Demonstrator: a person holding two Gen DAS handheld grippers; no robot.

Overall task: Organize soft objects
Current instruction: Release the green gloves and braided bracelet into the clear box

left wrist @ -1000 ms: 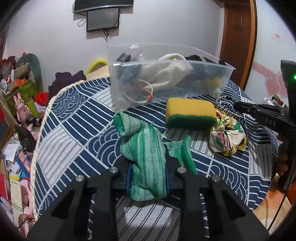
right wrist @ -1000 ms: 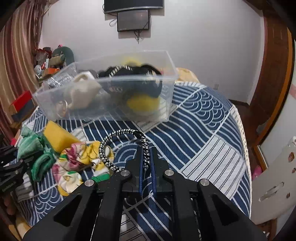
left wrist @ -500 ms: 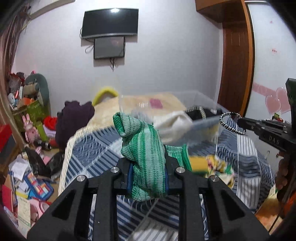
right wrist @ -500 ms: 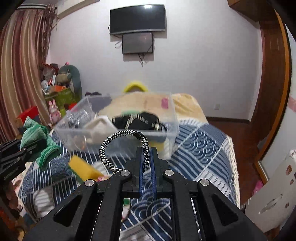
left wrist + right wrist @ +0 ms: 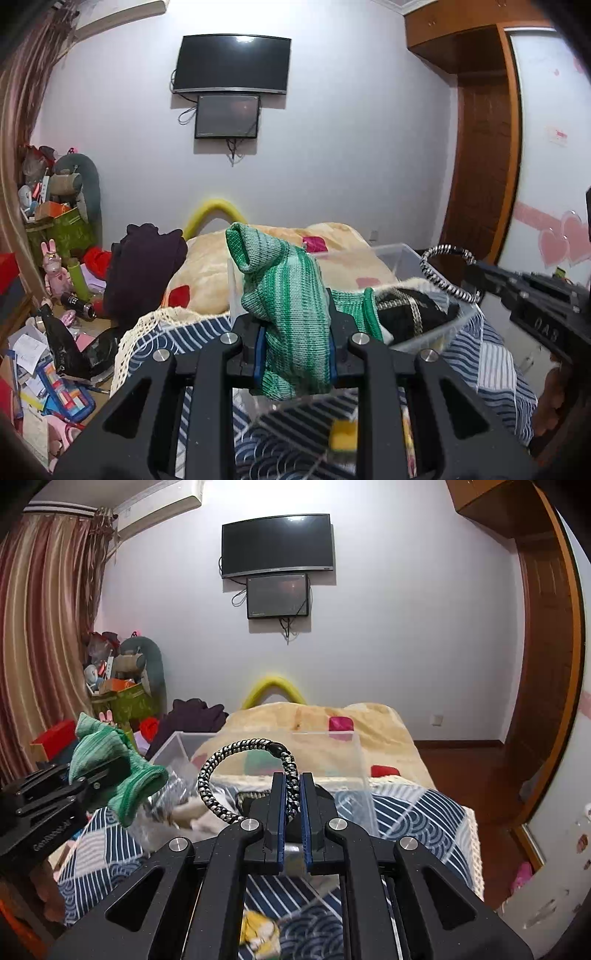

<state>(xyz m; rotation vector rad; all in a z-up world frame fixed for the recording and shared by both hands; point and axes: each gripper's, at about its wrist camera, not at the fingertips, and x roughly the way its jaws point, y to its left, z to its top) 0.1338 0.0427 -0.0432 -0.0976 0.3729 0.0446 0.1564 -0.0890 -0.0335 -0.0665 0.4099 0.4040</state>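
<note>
Reading "OAS", the right tool (image 5: 476, 275) pinches a braided loop (image 5: 448, 271).

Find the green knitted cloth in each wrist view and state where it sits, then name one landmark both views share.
Left wrist view: the green knitted cloth stands at centre, clamped between the jaws of the left gripper.
Right wrist view: the same cloth shows at the left edge, in front of the clear plastic bin.
Shared landmark: the wall-mounted black TV, top centre in both.
</note>
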